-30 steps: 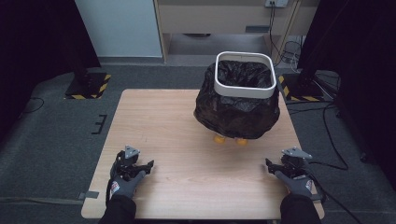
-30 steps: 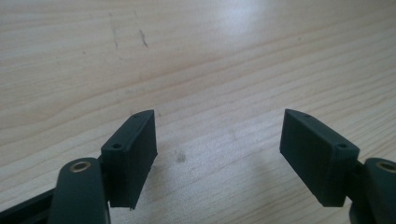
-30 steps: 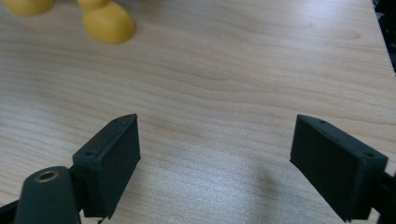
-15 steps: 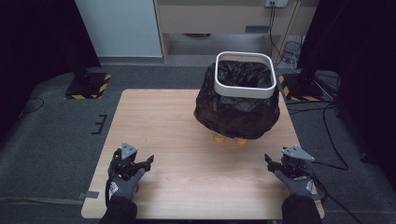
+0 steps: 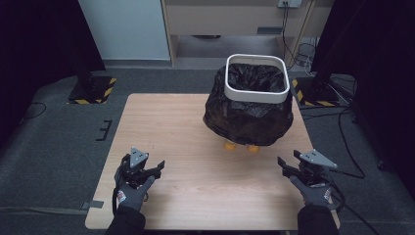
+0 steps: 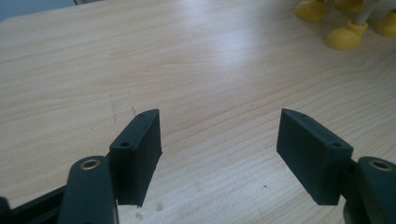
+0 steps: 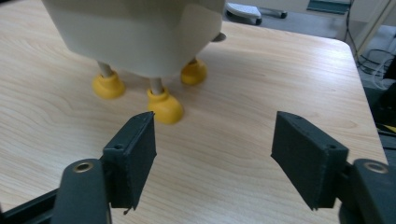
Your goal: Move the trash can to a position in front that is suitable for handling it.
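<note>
A small bin with a white square rim (image 5: 256,73) stands at the table's back right, draped in a black bag (image 5: 249,115) over yellow feet (image 5: 230,145). My left gripper (image 5: 157,167) hovers over the front left of the table (image 5: 171,122), open, with bare wood between its jaws (image 6: 219,135); they have just been closing a little. The right gripper (image 5: 288,159) hovers at the front right, open and holding nothing (image 7: 215,140). It faces the bin's pale body (image 7: 135,32) and its yellow feet (image 7: 163,105). The yellow feet (image 6: 343,37) also show far off in the left gripper view.
Grey floor surrounds the table. Black stands with yellow-striped bases (image 5: 93,90) sit at the back left and back right. Cables (image 5: 342,142) run over the floor to the right, near the table's right edge.
Both grippers have risen slightly above the table's front edge. The bin has not moved.
</note>
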Motion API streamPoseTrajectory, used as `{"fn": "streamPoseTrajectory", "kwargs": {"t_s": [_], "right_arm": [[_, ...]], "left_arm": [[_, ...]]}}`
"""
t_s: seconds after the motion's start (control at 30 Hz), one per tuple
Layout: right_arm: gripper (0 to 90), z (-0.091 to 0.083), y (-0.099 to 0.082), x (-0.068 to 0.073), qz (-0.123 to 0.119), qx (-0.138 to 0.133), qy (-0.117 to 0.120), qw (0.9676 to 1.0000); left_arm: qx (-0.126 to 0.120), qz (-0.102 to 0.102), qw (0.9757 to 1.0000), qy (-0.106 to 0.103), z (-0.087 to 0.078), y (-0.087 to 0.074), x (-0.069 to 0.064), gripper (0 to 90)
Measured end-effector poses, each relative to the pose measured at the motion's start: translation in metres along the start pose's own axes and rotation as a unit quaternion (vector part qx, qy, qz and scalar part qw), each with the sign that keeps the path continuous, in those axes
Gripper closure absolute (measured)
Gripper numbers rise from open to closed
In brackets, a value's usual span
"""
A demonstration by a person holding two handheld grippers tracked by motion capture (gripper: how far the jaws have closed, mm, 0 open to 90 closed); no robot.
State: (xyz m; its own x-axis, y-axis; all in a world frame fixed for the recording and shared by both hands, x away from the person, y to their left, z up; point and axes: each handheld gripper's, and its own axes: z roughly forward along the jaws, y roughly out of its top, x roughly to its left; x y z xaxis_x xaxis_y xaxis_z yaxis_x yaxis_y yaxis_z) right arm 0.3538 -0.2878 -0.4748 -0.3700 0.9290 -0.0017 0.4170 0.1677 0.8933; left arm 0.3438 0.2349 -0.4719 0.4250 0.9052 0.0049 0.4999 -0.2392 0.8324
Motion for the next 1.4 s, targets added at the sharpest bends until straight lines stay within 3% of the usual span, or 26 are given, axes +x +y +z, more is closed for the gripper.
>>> {"fn": "streamPoseTrajectory", "kwargs": {"t_s": [0.1, 0.23, 0.33, 0.53, 0.83, 1.4], "right_arm": [[29.9, -0.002, 0.003, -0.003, 0.015, -0.005, 0.011, 0.9998], [30.3, -0.006, 0.006, -0.005, 0.017, -0.017, 0.011, 0.9996], [31.4, -0.008, 0.01, -0.007, 0.012, -0.023, 0.004, 0.9997], [34.0, -0.008, 0.018, -0.005, 0.0, -0.019, -0.006, 0.9998], [36.8, -0.006, 0.033, -0.007, -0.004, -0.033, -0.017, 0.9993], [43.1, 0.019, 0.045, -0.005, -0.027, -0.027, -0.024, 0.999]], "left_arm": [[-0.004, -0.003, 1.0, -0.007, -0.001, 0.001, 0.001, 31.6], [-0.009, -0.006, 0.9998, -0.014, -0.003, 0.005, 0.002, 33.1], [-0.01, 0.009, 0.9998, -0.011, -0.003, 0.012, -0.003, 32.6], [-0.016, 0.021, 0.9994, -0.023, 0.004, 0.024, -0.015, 32.2], [-0.016, 0.049, 0.9981, -0.035, 0.029, 0.05, -0.042, 31.8], [-0.004, 0.078, 0.996, -0.043, 0.086, 0.065, -0.076, 34.8]]}}
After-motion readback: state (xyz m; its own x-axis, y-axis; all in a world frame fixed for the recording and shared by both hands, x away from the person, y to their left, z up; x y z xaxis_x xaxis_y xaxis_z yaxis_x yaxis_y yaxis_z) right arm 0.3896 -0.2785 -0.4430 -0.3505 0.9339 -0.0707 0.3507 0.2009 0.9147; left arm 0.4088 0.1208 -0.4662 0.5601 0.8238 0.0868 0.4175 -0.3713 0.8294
